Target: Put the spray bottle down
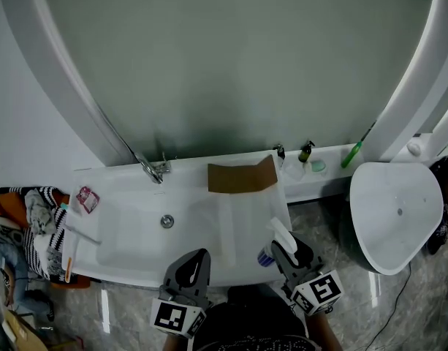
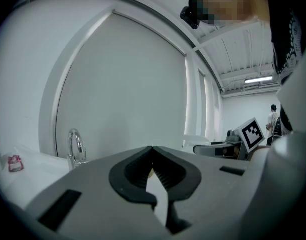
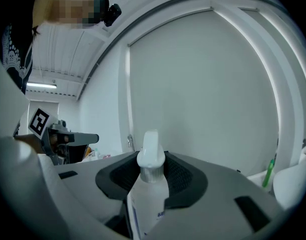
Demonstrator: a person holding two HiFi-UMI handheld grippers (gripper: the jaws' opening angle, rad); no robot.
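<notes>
Spray bottle (image 3: 149,189) base cut off below, its print unreadable; clothes pile (image 1: 25,225) cropped at left edge.

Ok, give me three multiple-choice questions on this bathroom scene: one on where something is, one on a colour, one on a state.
1. Where does the brown sheet lie?
A. on the floor
B. on the far rim of the bathtub
C. in the basin at the right

2. What colour is the head of the spray bottle?
A. white
B. red
C. black

3. How is the left gripper?
A. wide open
B. shut on the bottle
C. shut, with nothing in it

Answers:
1 B: the head view shows it draped over the rim by the wall.
2 A: the right gripper view shows a white head.
3 C: the left gripper view shows its tips meeting, nothing between.
</notes>
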